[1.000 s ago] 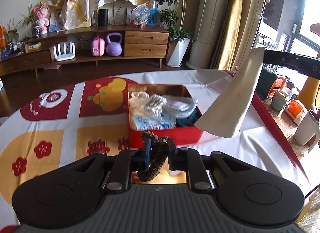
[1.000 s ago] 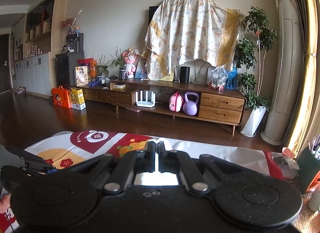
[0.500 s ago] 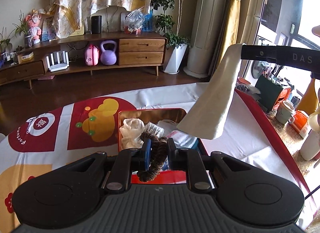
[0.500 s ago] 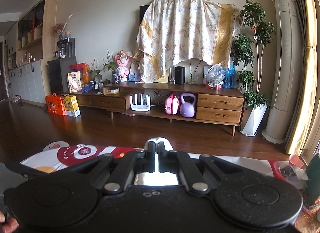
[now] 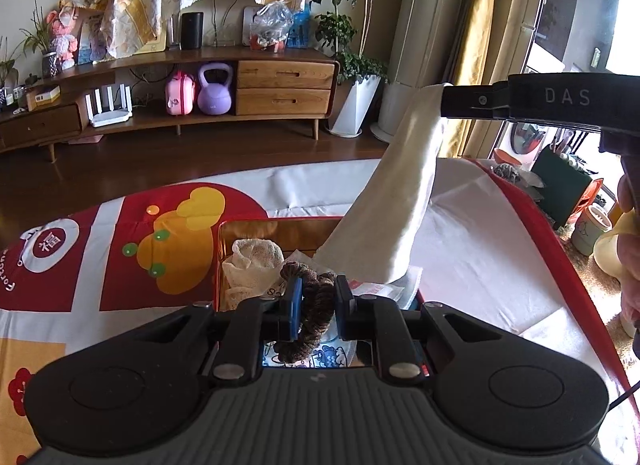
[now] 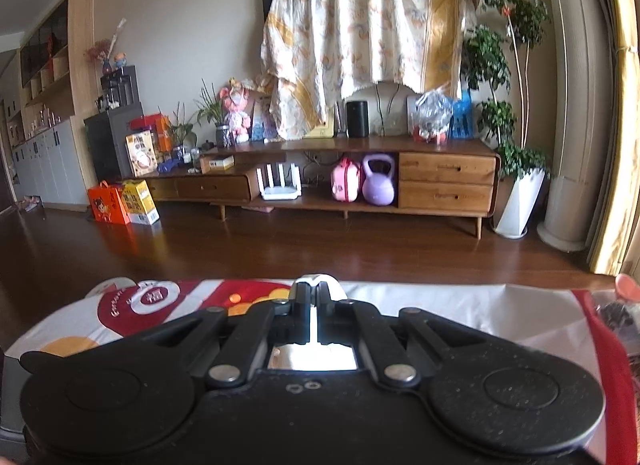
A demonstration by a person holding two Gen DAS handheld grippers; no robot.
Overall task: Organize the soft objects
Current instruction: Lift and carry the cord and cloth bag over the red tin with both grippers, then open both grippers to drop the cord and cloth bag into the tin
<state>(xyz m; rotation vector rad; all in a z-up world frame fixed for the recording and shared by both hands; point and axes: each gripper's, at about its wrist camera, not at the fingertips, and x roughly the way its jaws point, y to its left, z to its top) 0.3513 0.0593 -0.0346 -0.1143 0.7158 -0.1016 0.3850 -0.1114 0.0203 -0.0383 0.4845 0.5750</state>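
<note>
My left gripper [image 5: 317, 299] is shut on a brown braided hair tie [image 5: 312, 317] and holds it over the near part of an open red tin box [image 5: 276, 225]. The box holds a cream mesh cloth [image 5: 250, 263] and several packets. My right gripper [image 6: 313, 297] is shut on a beige cloth [image 5: 394, 205]. In the left wrist view its fingers [image 5: 472, 101] come in from the right, and the cloth hangs down with its lower end over the box's right side. In the right wrist view only a white edge of the cloth [image 6: 316, 279] shows at the fingertips.
The box sits on a table with a red, white and yellow cloth [image 5: 120, 245]. Cups and containers [image 5: 588, 225] stand on the floor to the right. A wooden TV cabinet [image 6: 400, 177] stands far across the room.
My left gripper with the hair tie has moved forward over the box. My right gripper has carried the hanging cloth leftward until its lower end is over the box.
</note>
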